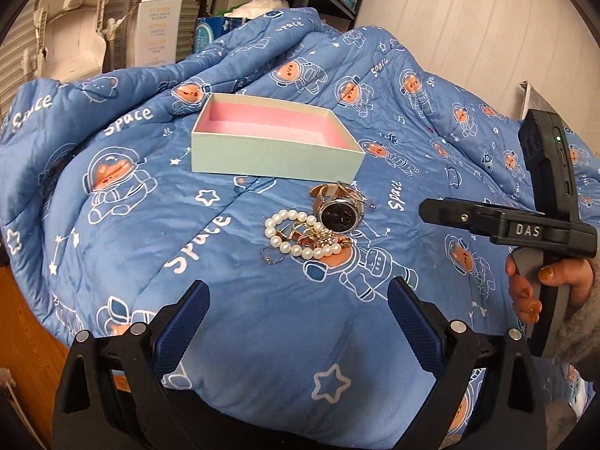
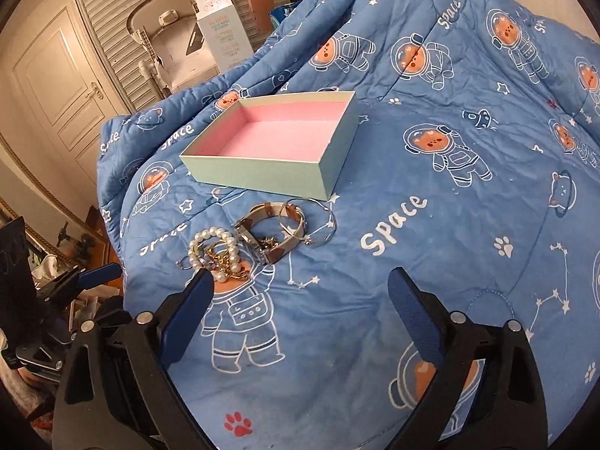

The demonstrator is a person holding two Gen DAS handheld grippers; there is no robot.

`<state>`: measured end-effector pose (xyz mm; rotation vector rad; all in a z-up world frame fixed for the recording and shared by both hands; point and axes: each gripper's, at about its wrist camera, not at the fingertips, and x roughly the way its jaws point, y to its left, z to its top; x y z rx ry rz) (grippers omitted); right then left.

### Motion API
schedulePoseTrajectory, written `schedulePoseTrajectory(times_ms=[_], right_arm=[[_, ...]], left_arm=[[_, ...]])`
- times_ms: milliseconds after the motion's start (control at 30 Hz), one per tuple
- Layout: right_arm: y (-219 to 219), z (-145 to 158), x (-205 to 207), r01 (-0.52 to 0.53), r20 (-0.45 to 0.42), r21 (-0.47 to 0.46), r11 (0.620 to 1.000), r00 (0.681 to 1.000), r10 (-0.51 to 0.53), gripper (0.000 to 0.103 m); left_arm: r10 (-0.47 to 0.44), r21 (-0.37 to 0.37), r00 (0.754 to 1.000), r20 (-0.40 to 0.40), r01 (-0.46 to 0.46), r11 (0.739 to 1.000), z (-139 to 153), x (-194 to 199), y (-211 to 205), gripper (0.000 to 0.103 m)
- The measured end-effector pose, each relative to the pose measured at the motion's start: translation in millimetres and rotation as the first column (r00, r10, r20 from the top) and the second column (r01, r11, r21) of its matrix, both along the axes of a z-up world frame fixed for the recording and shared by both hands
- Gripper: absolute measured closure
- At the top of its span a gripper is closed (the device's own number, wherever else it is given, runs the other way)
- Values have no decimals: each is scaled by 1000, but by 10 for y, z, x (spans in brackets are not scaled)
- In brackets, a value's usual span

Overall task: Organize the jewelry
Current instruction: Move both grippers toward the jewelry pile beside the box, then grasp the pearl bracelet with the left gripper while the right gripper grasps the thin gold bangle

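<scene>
both tools, left (image 1: 296, 292) and right (image 2: 300, 285), gape empty short of the jewelry (image 1: 315, 225) heaped beside the box (image 1: 277, 142) on the bed (image 1: 262, 337), ready for sorting.

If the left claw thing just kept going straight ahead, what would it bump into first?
Probably the jewelry pile: the pearl bracelet and the watch lie on the blue quilt ahead of the open left gripper, with the pink-lined box beyond. Depth is unclear; it might meet quilt first.
</scene>
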<state>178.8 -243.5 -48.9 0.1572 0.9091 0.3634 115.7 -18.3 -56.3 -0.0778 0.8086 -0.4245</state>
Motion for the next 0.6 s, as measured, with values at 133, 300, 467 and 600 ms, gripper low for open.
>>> schedulePoseTrajectory(times_ms=[133, 300, 467, 600], right_arm=[[14, -46, 161, -59, -4, -46, 997, 998, 59, 25], [71, -114, 278, -153, 0, -107, 982, 988, 154, 38], [180, -171, 375, -241, 35, -217, 946, 967, 254, 54], [319, -192, 377, -346, 61, -311, 885, 922, 382, 60]], left_arm=[[-8, -27, 998, -68, 7, 1000, -69, 202, 30, 30], [18, -155, 989, -148, -41, 987, -53, 407, 198, 32], [39, -195, 972, -230, -85, 977, -87, 693, 268, 43], [30, -134, 965, -262, -67, 989, -144, 907, 235, 54]])
